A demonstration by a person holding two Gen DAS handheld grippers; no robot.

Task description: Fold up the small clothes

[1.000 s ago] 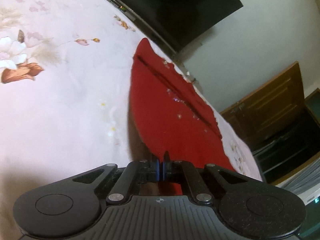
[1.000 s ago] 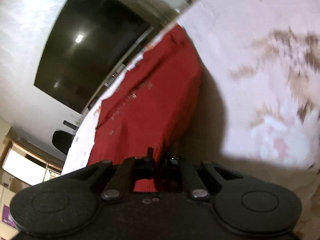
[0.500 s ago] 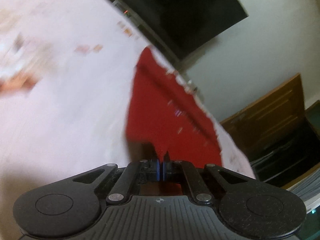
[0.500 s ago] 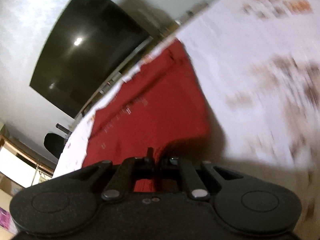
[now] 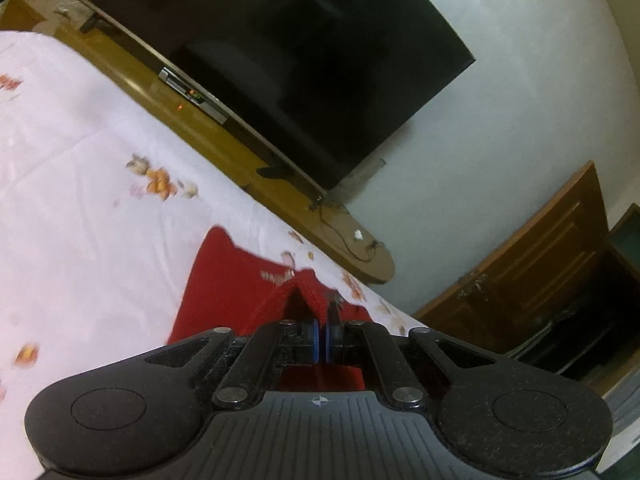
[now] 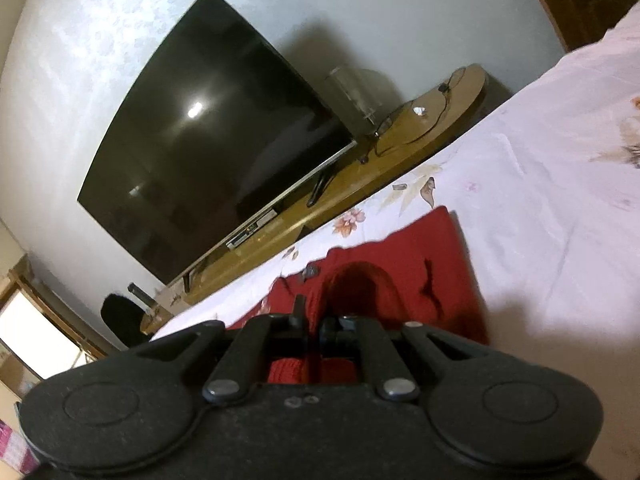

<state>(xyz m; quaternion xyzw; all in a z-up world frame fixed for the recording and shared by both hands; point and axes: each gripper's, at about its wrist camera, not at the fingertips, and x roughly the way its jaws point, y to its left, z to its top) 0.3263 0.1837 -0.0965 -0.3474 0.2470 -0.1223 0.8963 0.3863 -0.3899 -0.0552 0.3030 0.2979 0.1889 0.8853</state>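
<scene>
Pale plaster wall (image 5: 500,92), large dark television (image 5: 288,64) on long wooden stand (image 6: 400,168), brown panelled door (image 5: 532,264)

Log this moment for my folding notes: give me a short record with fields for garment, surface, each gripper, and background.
garment: red garment, partly lifted at the pinched edges, the rest lying on the bedsheet
surface: floral bedsheet
left gripper: jaws shut on an edge of the red garment
right gripper: jaws shut on the red garment
background: dark TV on a wooden stand by a white wall
fold state: not yet flat; cloth bunched up near both grippers
</scene>
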